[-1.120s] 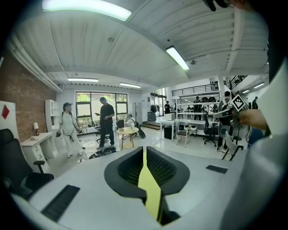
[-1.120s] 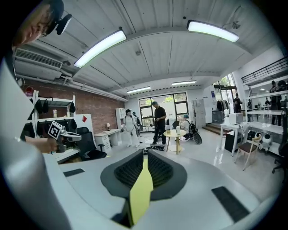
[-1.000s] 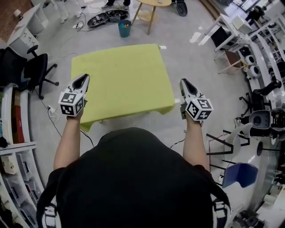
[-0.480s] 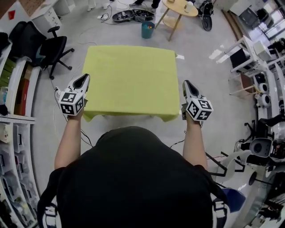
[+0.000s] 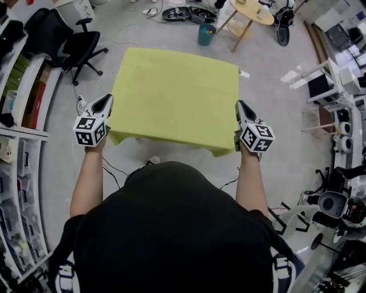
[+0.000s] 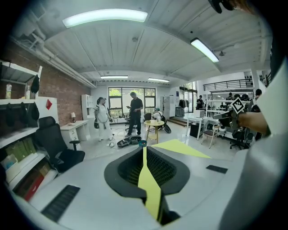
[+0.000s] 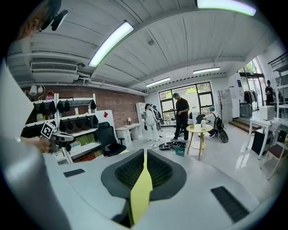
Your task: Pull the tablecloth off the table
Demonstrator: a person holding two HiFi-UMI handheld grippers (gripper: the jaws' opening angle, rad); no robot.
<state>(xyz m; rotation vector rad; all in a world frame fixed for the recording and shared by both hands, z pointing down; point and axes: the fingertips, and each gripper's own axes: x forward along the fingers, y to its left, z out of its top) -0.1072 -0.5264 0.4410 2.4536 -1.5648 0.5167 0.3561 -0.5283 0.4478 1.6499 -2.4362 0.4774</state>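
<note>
Both tongs are clamped on the yellow-green tablecloth [image 5: 174, 94], which is spread flat between them. The left gripper [image 5: 106, 102] has one near corner and the right gripper [image 5: 241, 106] has the other. Around it: one black office chair [image 5: 71, 43], one teal bin [image 5: 206, 34], one round wooden table [image 5: 253, 10], and two standing people [image 6: 134, 112] beyond.

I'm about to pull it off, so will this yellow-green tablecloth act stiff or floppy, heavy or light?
Probably floppy: the tablecloth sags at its near corners and folds thin inside the left hand-held gripper and right hand-held gripper. Likely light, being so thin. It should slide freely; nothing rests on it.
</note>
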